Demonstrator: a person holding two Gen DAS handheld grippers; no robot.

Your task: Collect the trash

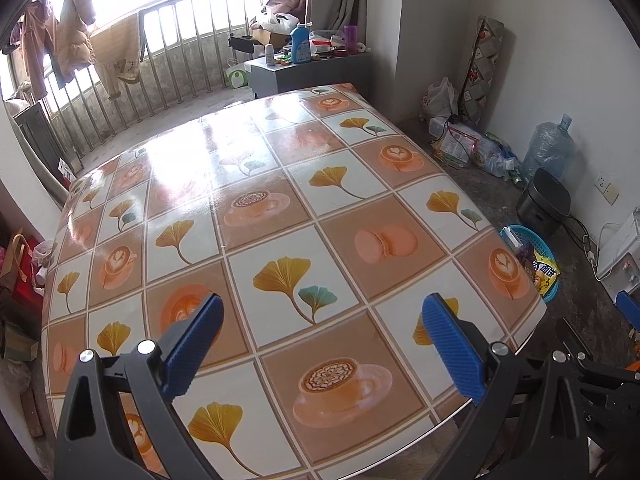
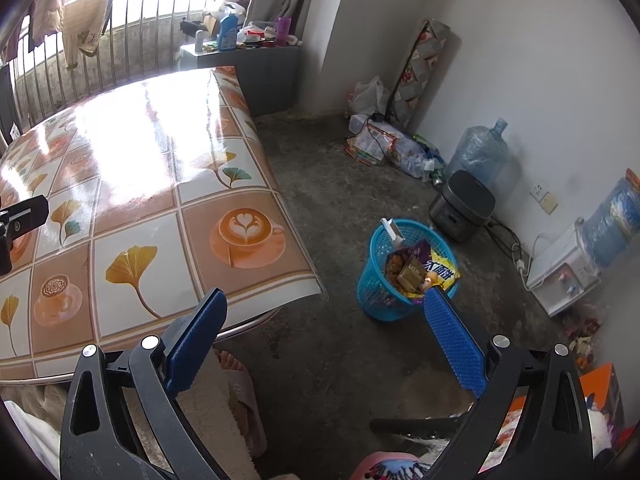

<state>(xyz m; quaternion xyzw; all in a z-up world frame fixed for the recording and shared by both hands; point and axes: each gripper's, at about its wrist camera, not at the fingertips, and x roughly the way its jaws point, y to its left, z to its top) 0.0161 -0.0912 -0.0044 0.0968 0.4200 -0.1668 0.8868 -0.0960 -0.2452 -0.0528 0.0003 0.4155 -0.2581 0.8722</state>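
Left tongs (image 1: 322, 344) hang open and empty above the near edge of the surface (image 1: 280, 184), which carries no trash. Right tongs (image 2: 326, 340), likewise open and empty, are past its right edge, aimed at the basket (image 2: 370, 276) on the floor. We judge collection finished: wrappers (image 2: 420, 268) fill the basket. The yellow wrapper's print is unreadable.
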